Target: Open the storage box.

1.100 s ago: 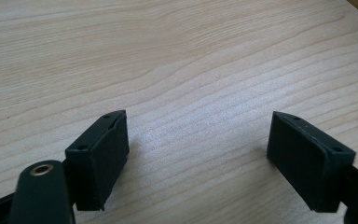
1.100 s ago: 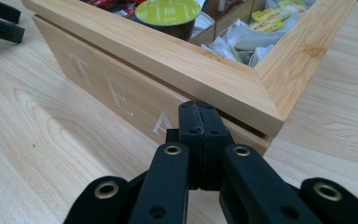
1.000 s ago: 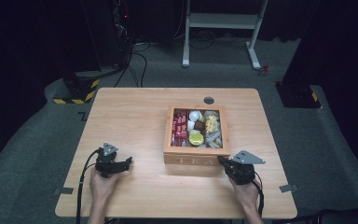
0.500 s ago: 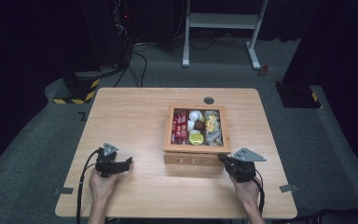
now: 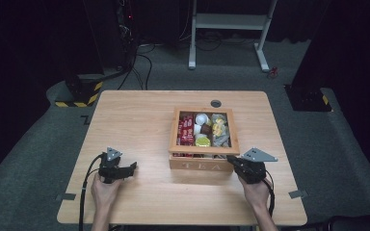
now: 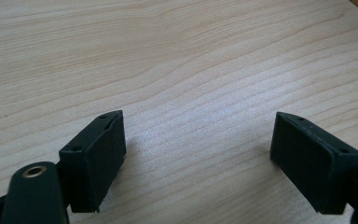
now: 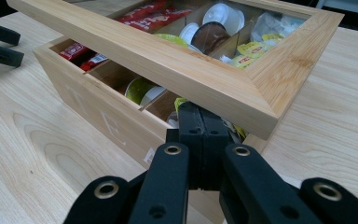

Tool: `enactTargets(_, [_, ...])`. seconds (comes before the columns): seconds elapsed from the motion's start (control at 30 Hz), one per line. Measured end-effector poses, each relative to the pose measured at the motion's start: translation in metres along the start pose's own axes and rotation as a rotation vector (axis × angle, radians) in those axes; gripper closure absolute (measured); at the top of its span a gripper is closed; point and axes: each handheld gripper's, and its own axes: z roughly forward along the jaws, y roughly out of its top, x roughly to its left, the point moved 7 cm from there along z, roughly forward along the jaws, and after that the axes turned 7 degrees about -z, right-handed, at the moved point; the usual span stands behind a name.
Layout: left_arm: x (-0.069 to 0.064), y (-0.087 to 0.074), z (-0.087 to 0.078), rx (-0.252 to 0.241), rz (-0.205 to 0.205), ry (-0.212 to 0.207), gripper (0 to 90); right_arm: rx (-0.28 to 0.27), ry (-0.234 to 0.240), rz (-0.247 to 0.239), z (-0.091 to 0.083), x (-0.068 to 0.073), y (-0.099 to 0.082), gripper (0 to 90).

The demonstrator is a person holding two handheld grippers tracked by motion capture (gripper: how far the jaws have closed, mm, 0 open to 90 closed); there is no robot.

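Right hand-held gripper (image 7: 200,140), jaws together, props up the tea box lid (image 7: 177,70); left hand-held gripper (image 6: 200,158) gapes, just widened, over bare tabletop (image 6: 177,56)

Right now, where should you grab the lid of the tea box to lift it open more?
Grip the lid by its near wooden frame edge, coming from the person's side of the table. That edge already stands raised off the box, with a gap under it, near the right hand-held gripper. The middle looks like a clear window, likely too flat to pinch.
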Motion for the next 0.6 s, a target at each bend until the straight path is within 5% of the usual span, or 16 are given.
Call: enactTargets(0.6, [-0.002,0.000,0.000,0.002,-0.026,0.021,15.5,-0.006,0.008,-0.011,-0.005,-0.006,0.019,90.0])
